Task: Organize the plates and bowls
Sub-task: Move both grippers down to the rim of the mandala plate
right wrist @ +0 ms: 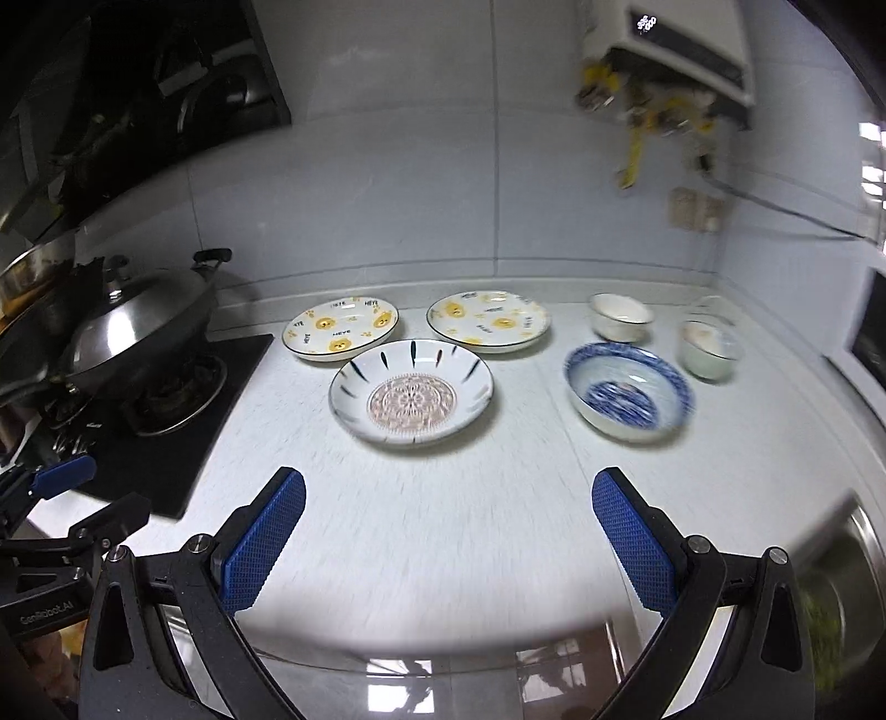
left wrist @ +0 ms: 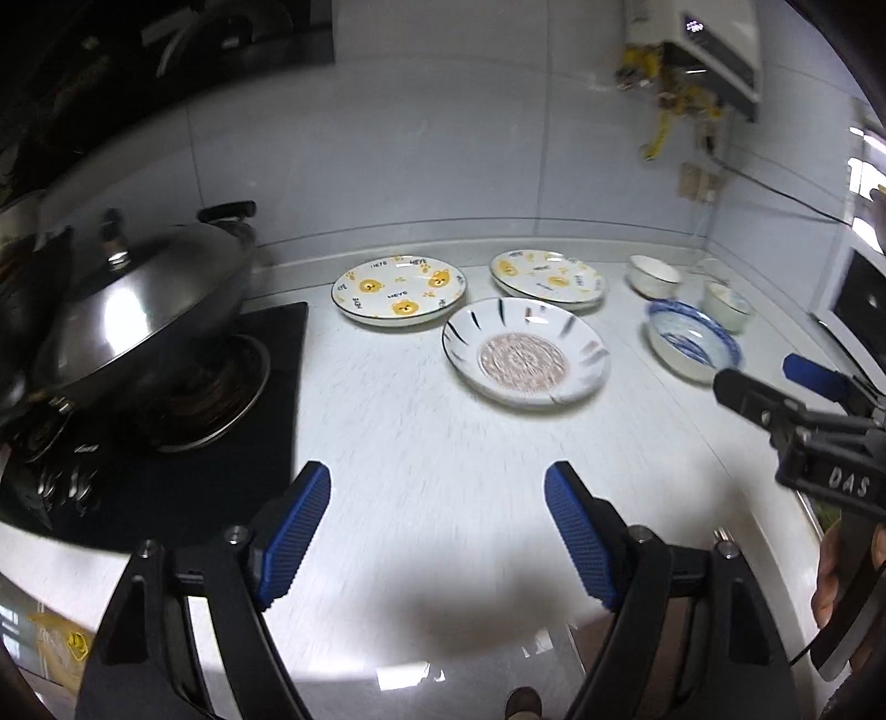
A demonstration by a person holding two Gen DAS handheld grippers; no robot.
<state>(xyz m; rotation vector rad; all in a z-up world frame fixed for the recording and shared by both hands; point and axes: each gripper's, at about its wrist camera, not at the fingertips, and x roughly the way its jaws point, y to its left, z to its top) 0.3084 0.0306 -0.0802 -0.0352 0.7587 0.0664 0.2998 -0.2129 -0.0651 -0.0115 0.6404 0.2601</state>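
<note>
On the white counter lie two bear-print plates, one on the left (left wrist: 400, 290) (right wrist: 340, 330) and one on the right (left wrist: 548, 278) (right wrist: 488, 321). In front of them sits a deep plate with a brown medallion (left wrist: 525, 353) (right wrist: 411, 391). To the right stand a blue-patterned bowl (left wrist: 692, 342) (right wrist: 628, 393) and two small white bowls (right wrist: 620, 317) (right wrist: 710, 349). My left gripper (left wrist: 437, 537) hangs open over bare counter, short of the medallion plate. My right gripper (right wrist: 448, 537) is open too, with nothing between its fingers, and shows at the right edge of the left wrist view (left wrist: 775, 382).
A lidded steel wok (left wrist: 138, 310) (right wrist: 133, 327) sits on the black gas hob (right wrist: 183, 432) at the left. A water heater (right wrist: 681, 44) hangs on the tiled wall above the bowls. A steel sink (right wrist: 847, 559) lies at the right. The counter's front edge runs under both grippers.
</note>
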